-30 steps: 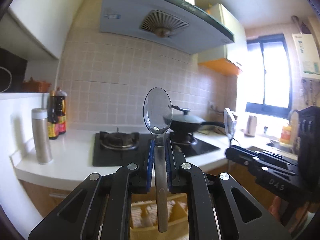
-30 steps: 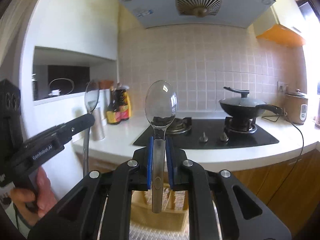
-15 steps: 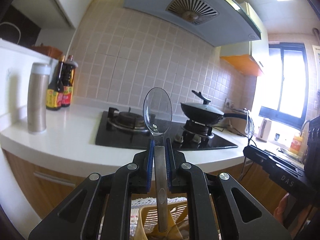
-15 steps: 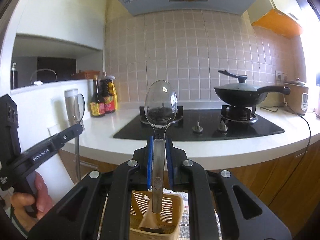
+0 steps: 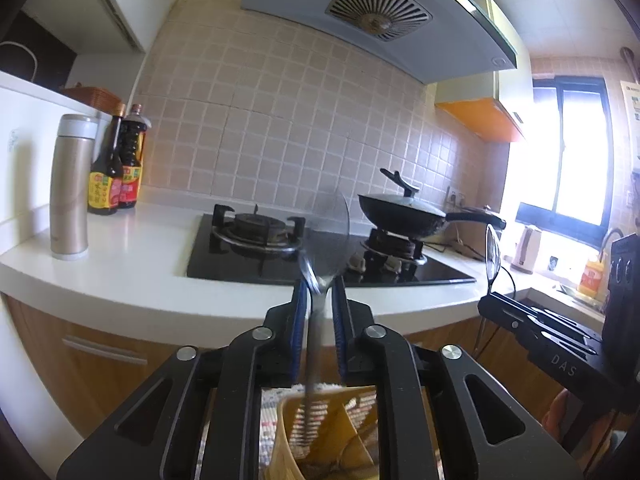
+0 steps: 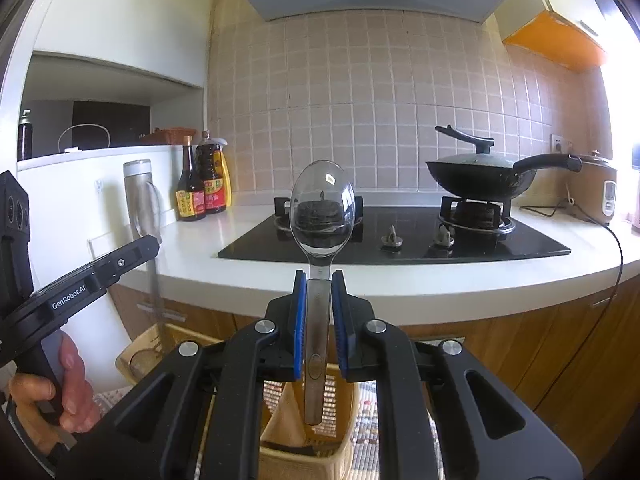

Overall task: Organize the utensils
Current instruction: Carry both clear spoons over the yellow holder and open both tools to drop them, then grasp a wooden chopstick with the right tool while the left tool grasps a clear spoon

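Observation:
My left gripper [image 5: 319, 294] has its jaws parted; a metal spoon [image 5: 325, 232] between them is blurred and tilted, its handle reaching down into a yellow slatted utensil basket [image 5: 320, 432] below. My right gripper [image 6: 319, 292] is shut on a second metal spoon [image 6: 322, 212], held upright, bowl up, with its handle end above a yellow basket [image 6: 308, 440]. The right gripper [image 5: 532, 320] with its spoon also shows at the right of the left wrist view. The left gripper [image 6: 92, 276] shows at the left of the right wrist view.
A white counter [image 6: 400, 276] holds a black gas hob [image 5: 320, 256], a lidded wok [image 6: 480, 172], two sauce bottles [image 5: 116, 164] and a steel flask [image 5: 70, 184]. A rice cooker [image 6: 600, 192] stands far right. Wooden cabinets run below the counter.
The left jaws have parted and its spoon has tipped and slid downwards towards the basket. Both grippers have lowered, with the baskets larger in view. The right spoon stays gripped.

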A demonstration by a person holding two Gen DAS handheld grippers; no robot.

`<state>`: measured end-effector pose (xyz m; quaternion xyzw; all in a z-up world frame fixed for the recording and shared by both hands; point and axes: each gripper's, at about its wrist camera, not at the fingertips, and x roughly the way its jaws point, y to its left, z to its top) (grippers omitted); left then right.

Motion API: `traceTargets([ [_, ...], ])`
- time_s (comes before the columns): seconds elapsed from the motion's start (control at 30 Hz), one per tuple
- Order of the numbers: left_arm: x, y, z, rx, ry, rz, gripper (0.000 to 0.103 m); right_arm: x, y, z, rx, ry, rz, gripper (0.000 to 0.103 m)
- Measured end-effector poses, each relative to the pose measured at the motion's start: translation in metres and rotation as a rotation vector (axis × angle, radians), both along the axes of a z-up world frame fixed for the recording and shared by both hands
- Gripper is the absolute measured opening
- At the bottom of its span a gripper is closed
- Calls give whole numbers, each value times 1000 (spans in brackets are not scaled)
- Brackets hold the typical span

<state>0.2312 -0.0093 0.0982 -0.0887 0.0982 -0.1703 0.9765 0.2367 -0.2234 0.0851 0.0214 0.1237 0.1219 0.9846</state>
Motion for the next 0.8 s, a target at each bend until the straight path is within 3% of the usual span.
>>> traceTargets([
  [0.1, -7, 3, 1, 4, 3, -4, 31, -5, -2, -1, -8, 16, 7, 26],
  [0.4, -43, 23, 19, -11, 15, -23, 32, -44, -15, 5, 16, 53, 28, 28],
  [0.57, -73, 32, 36, -10, 32, -46, 32, -80, -22, 24, 26, 51, 44, 28],
  [0.8, -122, 28, 46, 83, 165, -87, 35, -121, -26, 42, 40, 149, 92, 28],
])
